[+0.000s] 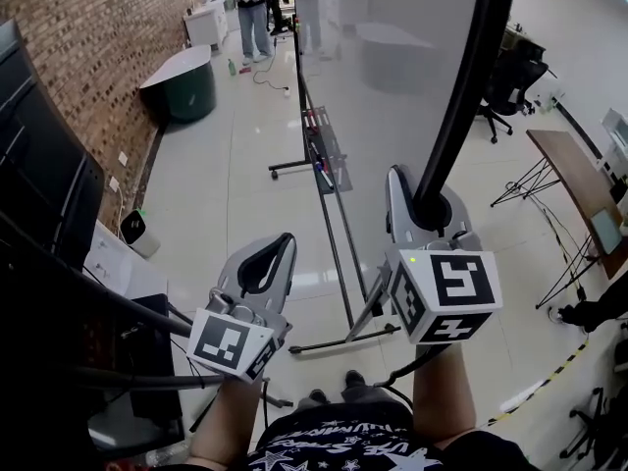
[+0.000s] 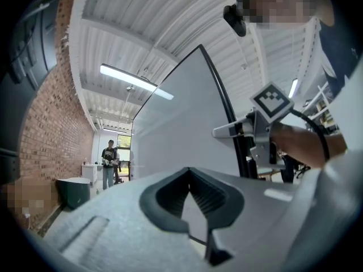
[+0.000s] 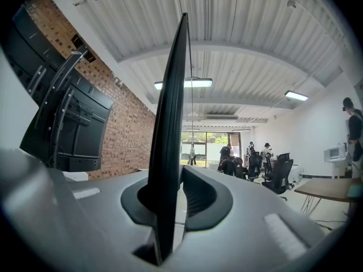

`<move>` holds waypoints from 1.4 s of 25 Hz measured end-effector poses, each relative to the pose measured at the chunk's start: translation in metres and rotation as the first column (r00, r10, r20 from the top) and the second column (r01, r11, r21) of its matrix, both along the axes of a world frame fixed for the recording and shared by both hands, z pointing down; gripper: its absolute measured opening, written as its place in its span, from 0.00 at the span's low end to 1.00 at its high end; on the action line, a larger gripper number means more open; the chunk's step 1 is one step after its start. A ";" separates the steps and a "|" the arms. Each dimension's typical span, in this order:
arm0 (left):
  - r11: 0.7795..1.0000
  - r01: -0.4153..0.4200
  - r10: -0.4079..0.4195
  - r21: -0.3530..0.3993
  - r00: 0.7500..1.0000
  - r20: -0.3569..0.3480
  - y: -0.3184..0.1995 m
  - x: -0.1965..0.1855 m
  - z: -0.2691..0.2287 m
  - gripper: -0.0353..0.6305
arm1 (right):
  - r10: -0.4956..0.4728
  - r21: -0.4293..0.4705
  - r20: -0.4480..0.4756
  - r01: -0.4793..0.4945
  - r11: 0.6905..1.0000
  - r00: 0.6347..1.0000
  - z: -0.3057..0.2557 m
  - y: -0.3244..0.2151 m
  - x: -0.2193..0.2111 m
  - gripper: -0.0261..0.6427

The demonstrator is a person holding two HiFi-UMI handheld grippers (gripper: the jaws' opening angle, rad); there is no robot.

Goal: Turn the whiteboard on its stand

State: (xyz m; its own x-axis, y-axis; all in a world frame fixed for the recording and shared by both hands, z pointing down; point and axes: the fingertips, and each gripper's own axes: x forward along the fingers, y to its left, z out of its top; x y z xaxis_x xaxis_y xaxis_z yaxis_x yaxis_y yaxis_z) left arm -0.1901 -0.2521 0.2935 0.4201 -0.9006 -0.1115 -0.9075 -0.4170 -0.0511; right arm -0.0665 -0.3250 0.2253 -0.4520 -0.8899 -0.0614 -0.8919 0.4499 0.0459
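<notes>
Whiteboard [image 1: 392, 57]: large pale panel in a black frame, tilted on its pivot. It stands over the middle of the shiny floor [image 1: 226, 194], well apart from the brick wall [image 1: 88, 57].
Stand [image 1: 339, 253]: dark legs on the floor under the board, with a tray [image 1: 329, 150] across its rail.
Right gripper [image 3: 170, 180]: fingers clamped on the board's black frame edge, which runs up between the pads.
Left gripper [image 2: 190, 171]: fingers closed tip to tip, holding nothing, near the board's face.
</notes>
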 end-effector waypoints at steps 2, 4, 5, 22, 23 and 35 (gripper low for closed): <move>1.000 -0.010 0.010 0.007 1.000 0.000 0.001 0.000 -0.005 0.06 | 0.001 0.001 0.001 -0.001 1.000 1.000 -0.002 0.004 0.002 0.12; 1.000 -0.021 0.021 0.009 1.000 0.000 0.004 0.004 -0.007 0.06 | -0.002 -0.002 0.000 0.002 1.000 1.000 -0.002 0.009 0.004 0.12; 1.000 -0.027 0.027 0.010 1.000 0.001 0.005 0.006 -0.007 0.06 | -0.004 -0.003 0.000 0.004 1.000 1.000 -0.001 0.012 0.006 0.12; 0.984 -0.176 0.176 0.015 0.984 0.003 0.024 0.033 -0.010 0.06 | 0.052 -0.012 0.012 -0.052 0.999 0.999 -0.009 0.058 0.034 0.11; 0.982 -0.185 0.185 0.021 0.983 0.000 0.028 0.034 -0.010 0.06 | 0.053 -0.011 0.015 -0.052 0.999 0.998 -0.011 0.063 0.037 0.11; 0.984 -0.177 0.177 -0.003 0.984 0.015 0.059 0.075 -0.002 0.06 | 0.054 -0.017 0.029 -0.054 0.998 0.998 -0.013 0.110 0.066 0.11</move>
